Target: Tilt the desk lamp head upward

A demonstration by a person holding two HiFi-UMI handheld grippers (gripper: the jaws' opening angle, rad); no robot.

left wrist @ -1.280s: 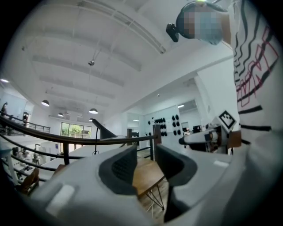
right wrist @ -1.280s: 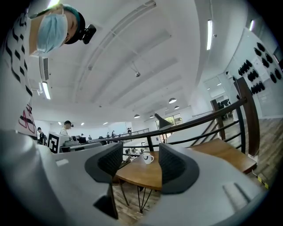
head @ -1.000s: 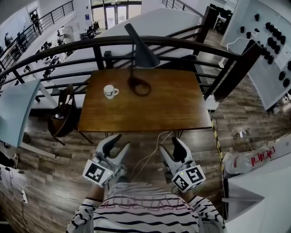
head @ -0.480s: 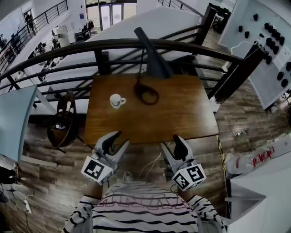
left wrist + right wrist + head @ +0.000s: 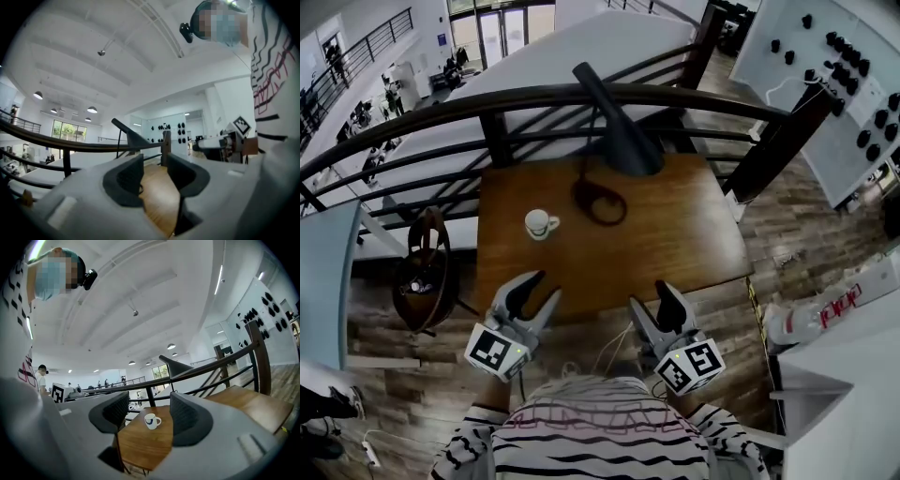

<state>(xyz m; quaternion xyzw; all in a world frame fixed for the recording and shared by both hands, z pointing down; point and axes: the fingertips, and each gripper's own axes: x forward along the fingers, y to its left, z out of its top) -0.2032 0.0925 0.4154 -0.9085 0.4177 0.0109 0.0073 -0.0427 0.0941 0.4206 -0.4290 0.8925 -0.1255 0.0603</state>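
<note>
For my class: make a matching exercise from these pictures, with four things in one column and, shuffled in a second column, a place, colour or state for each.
Column one
1. lamp head
2. lamp base
3. mug
4. left gripper

Column two
a. white, on the table, left of the lamp base
b. open, empty, at the table's near edge
c. dark ring lying on the tabletop
d. dark cone raised by the railing

Pairs: 1-d; 2-c; 3-a; 4-b

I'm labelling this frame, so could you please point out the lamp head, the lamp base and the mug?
lamp head [image 5: 630,145]: head view, wide part of the dark cone.
lamp base [image 5: 579,194]: head view, left side of the ring.
mug [image 5: 540,224]: head view, white body.
</note>
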